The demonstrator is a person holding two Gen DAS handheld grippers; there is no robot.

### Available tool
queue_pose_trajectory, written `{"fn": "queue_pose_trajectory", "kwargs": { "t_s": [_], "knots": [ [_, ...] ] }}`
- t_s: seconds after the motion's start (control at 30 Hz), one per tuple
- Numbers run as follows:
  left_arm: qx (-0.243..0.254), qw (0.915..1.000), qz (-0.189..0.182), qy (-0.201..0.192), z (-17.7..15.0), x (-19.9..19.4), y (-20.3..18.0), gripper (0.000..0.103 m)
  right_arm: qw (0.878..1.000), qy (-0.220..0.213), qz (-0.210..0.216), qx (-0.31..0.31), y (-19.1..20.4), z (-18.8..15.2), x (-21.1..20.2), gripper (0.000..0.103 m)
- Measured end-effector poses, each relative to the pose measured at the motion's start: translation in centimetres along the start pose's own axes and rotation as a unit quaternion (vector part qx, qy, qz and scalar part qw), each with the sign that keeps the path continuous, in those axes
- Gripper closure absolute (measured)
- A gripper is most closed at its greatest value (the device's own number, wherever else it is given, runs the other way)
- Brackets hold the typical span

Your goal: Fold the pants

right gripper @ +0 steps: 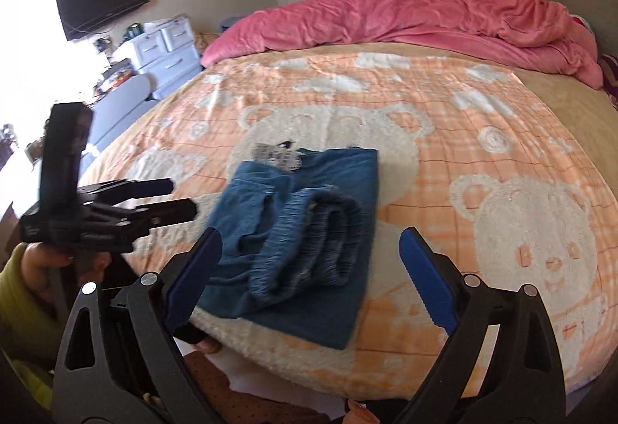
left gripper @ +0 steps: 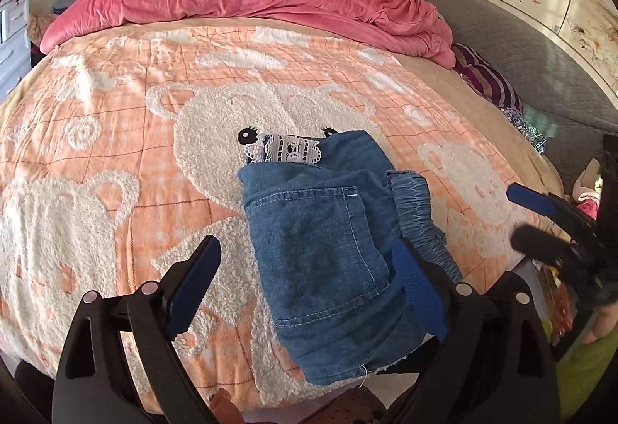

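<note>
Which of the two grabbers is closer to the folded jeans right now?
Left. The left gripper hovers open right over the folded jeans, one finger overlapping them. The right gripper, also open, sits slightly farther back by the waistband side.

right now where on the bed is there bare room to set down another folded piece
Free: the orange bear blanket right of the folded denim pants, and the wide stretch between the pants and the pink duvet. Also left of the pants in the left wrist view. Crowded: the far edge under the duvet and the near edge at the pants.
</note>
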State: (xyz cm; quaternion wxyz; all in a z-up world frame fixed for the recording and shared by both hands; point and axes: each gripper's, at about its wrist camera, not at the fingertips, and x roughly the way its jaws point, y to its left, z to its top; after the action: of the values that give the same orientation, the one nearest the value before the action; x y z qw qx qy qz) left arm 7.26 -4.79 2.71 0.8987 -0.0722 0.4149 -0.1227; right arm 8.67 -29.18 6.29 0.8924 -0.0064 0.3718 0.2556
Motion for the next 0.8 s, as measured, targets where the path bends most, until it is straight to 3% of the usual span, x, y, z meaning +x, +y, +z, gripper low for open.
{"fn": "queue_pose_trajectory", "kwargs": {
  "t_s": [0.4, 0.7, 0.8],
  "knots": [
    [-0.03, 0.9994, 0.005, 0.019, -0.4, 2.4, 1.7, 0.008, 0.999, 0.022, -0.022, 0.037, -3.3, -0.2, 2.9, 0.016],
    [-0.044, 0.9982, 0.006, 0.041, -0.7, 5.3, 2.4, 0.008, 0.997, 0.061, 0.007, 0.057, -4.9, -0.1, 6.3, 0.017],
    [-0.051, 0.9975, 0.007, 0.048, -0.8, 6.1, 2.8, 0.008, 0.996, 0.065, 0.017, 0.063, -5.3, 0.2, 7.2, 0.025]
  ]
}}
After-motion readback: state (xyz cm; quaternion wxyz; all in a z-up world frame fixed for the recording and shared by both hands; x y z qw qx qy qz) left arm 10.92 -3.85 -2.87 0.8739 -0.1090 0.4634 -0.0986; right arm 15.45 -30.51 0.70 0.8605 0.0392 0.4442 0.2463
